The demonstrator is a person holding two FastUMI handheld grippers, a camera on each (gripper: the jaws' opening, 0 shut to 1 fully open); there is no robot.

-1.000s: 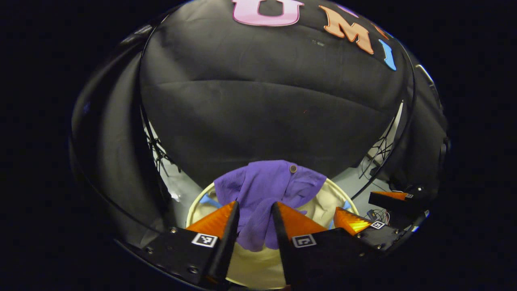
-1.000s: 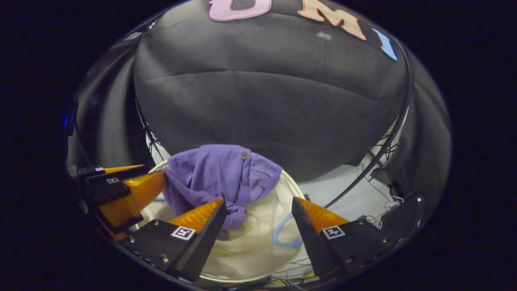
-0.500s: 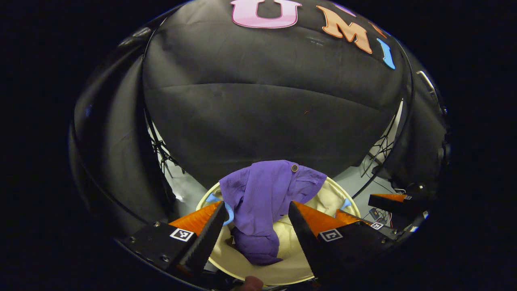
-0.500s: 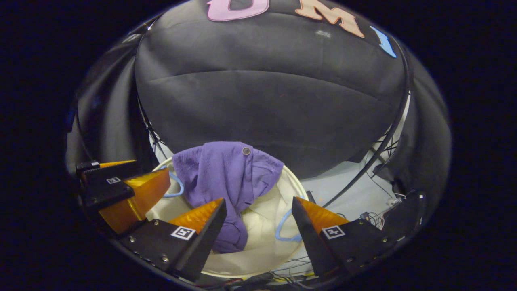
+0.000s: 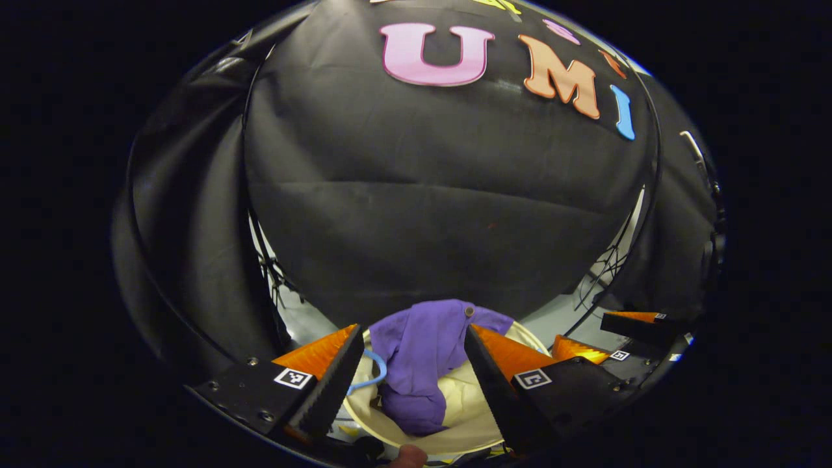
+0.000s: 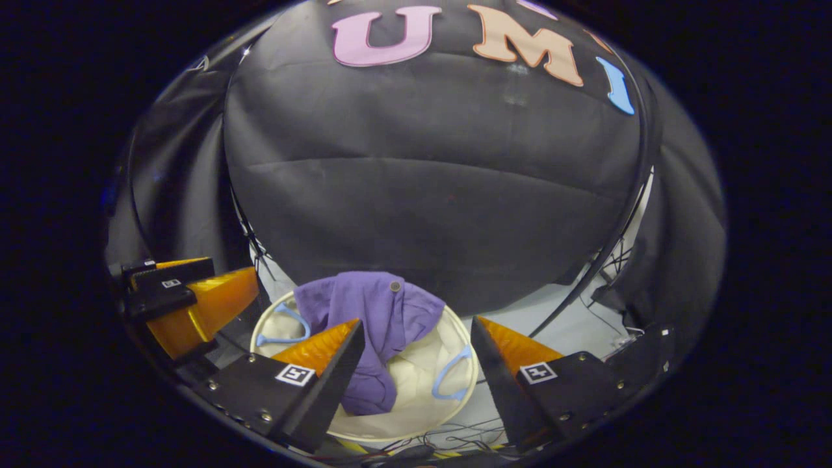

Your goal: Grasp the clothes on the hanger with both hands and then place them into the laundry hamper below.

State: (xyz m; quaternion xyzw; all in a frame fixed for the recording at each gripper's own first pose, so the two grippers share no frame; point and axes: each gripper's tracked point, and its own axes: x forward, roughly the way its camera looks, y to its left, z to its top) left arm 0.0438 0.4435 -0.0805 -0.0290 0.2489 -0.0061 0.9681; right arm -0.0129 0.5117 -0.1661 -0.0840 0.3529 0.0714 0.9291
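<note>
Both tongs (image 5: 411,341) (image 6: 416,335) gape wide above the purple garment (image 6: 374,318) lying draped in the hamper (image 6: 416,426).

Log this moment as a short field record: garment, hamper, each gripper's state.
garment: purple garment lies in the hamper, draped over its far rim
hamper: cream laundry hamper, round, with blue handles
left gripper: left gripper open, above the hamper, holding nothing
right gripper: right gripper open, above the hamper, holding nothing
task status: garment looks deposited
</note>
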